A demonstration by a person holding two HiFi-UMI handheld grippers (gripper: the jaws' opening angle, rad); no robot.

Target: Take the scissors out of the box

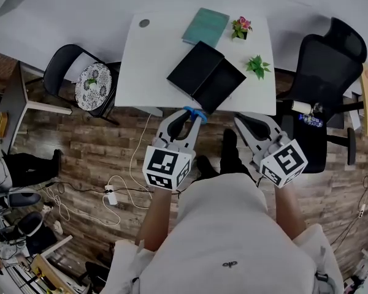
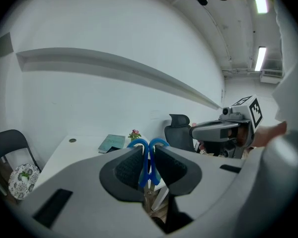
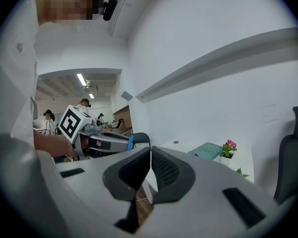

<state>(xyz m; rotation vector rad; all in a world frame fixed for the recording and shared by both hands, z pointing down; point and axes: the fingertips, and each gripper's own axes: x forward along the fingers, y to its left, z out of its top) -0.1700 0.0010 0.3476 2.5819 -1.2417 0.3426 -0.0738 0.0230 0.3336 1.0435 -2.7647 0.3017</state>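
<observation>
Scissors out of the box, at the table's front edge

The white table [image 1: 148, 72] is carrying the open black box [image 1: 206, 77]. The left gripper [image 1: 189, 117] is clamping the blue scissors [image 2: 148, 157], and the right gripper [image 1: 241, 122] is hanging alongside, jaws together on nothing.

Head view: high, facing steeply down past left tongs [image 1: 193, 117] and right tongs [image 1: 240, 121] to the table [image 1: 147, 72] farther off. Left gripper view: low, close behind own tongs, facing far wall [image 2: 114, 103], right tongs at right. Right gripper view: likewise, left tongs at left. Shared by all: table, teal book [image 1: 205, 26], pink flower [image 1: 241, 26].
</observation>
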